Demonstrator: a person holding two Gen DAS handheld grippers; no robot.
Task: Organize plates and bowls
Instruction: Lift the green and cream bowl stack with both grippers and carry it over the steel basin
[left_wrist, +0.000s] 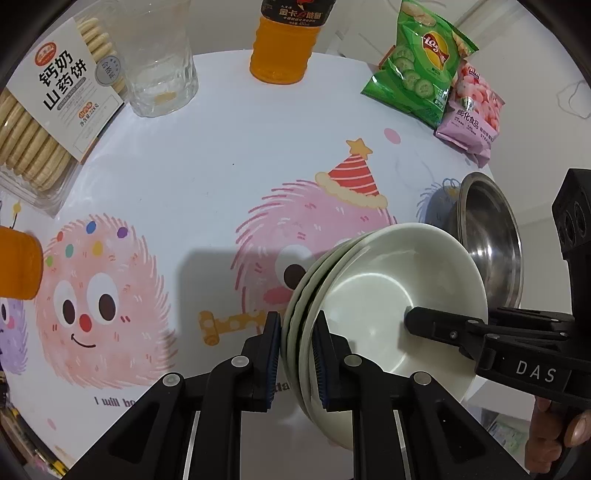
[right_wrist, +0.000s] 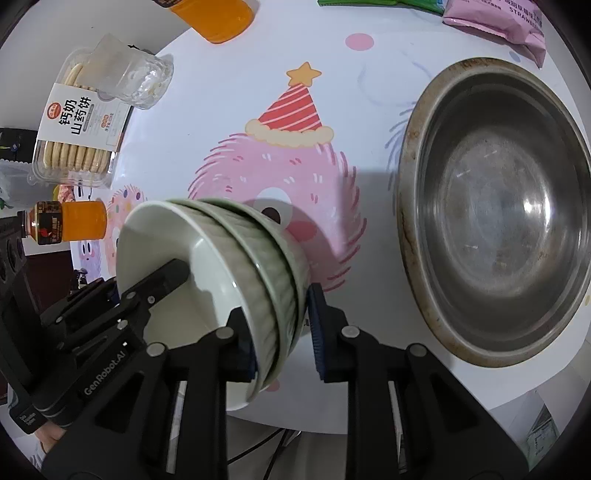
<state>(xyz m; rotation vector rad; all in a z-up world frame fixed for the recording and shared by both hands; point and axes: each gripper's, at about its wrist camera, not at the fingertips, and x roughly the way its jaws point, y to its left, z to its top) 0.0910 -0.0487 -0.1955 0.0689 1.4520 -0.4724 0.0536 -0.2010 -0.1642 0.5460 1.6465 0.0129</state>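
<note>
we clamp both grippers, left (left_wrist: 295, 354) and right (right_wrist: 282, 332), on opposite rims of the nested green bowls (left_wrist: 373, 306), steadying the stack beside the steel basin (right_wrist: 498, 218).

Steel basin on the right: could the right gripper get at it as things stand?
Probably not right away. The right gripper is shut on the stack of pale green ceramic bowls, so its jaws are occupied. The round steel basin sits uncovered beside it; nothing blocks the path.
</note>
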